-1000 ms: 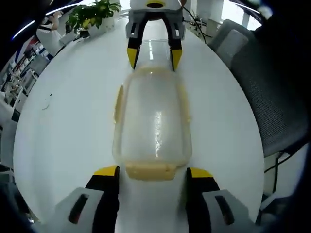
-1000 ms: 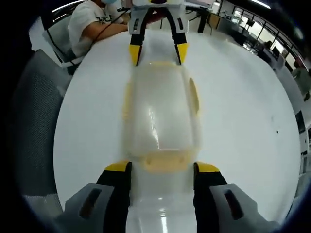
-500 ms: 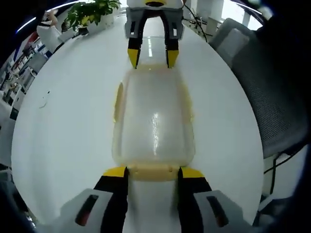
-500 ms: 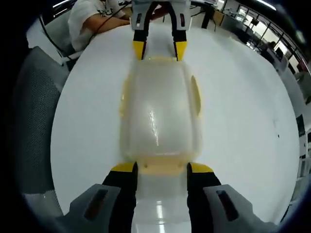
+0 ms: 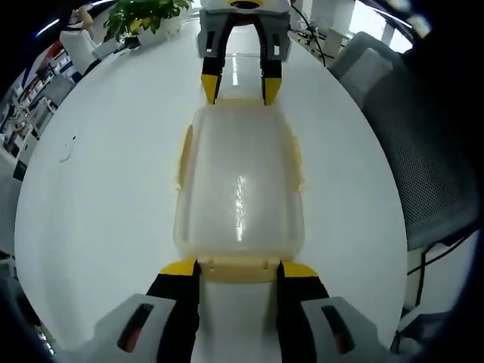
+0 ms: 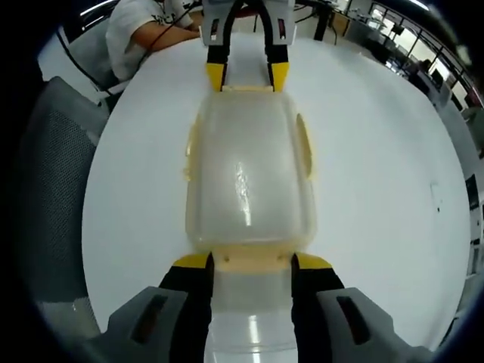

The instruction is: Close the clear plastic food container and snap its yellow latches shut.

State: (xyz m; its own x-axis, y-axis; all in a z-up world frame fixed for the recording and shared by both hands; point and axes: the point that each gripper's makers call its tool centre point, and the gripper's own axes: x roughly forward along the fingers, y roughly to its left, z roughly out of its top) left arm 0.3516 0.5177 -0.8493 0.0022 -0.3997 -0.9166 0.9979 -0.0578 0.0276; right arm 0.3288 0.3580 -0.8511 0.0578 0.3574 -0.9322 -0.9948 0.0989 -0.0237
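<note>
**Both tongs set at the container's two short ends**

The clear plastic food container (image 5: 239,189) lies lid-on along the middle of the white table (image 5: 106,197), lengthwise between the two tools. In the left gripper view the left tongs (image 5: 237,269) rise from the bottom, their yellow-tipped jaws part-way apart on either side of the near yellow latch (image 5: 238,268), tips right at the container's end corners. Whether they press the latch cannot be told. At the far end the right tongs (image 5: 240,88) point back toward the camera, jaws likewise a little apart and bracketing the far end.

The right gripper view mirrors this: the right tongs (image 6: 252,262) straddle the near latch (image 6: 252,259) of the container (image 6: 248,178), and the left tongs (image 6: 247,76) stand at the opposite end. The long-side latches (image 6: 303,147) lie flat against the walls.

Against a second ago, both pairs of jaws have narrowed and drawn in against the container ends; since half a second ago little has altered.

Bare table spreads wide on both long sides of the container. A grey mesh chair (image 5: 412,144) stands at the table edge, a potted plant (image 5: 144,15) sits at the far rim, and a person (image 6: 147,30) in a white shirt sits at the far edge in the right gripper view.
</note>
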